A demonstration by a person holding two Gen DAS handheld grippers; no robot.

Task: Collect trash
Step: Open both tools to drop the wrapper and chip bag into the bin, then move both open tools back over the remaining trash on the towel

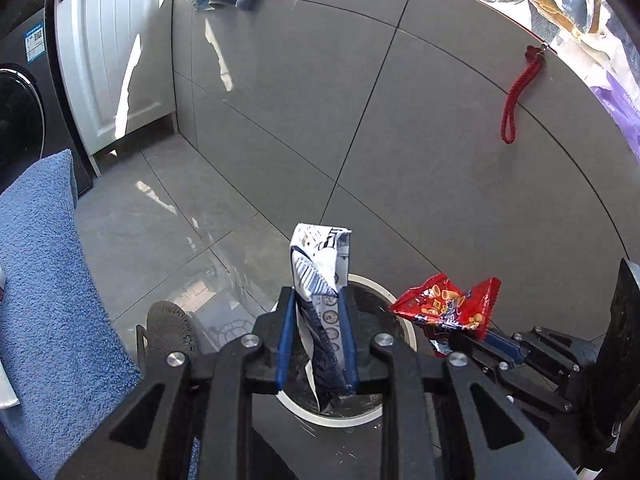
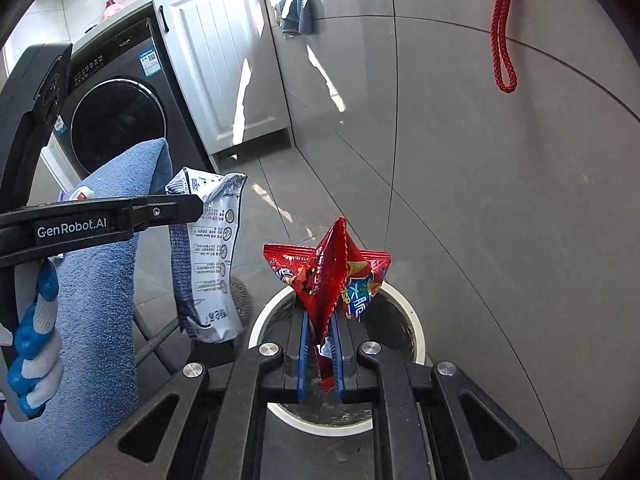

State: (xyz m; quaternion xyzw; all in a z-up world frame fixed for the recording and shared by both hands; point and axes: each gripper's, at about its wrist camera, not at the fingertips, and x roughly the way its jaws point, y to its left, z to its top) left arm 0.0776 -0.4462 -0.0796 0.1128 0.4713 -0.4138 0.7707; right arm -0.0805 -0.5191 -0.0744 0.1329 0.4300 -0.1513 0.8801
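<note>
Left wrist view: left gripper (image 1: 316,340) pinched white-and-blue wrapper (image 1: 320,276) above white-rimmed bin (image 1: 404,322); right gripper (image 2: 320,354) clamped red snack packet (image 2: 332,272) over it. Judgement: centre each over the opening before releasing.

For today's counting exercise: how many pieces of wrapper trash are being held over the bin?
2. The white and blue wrapper is pinched in the left gripper; the red snack wrapper is pinched in the right gripper. Both hang above the white-rimmed bin; its inside is partly hidden.
</note>
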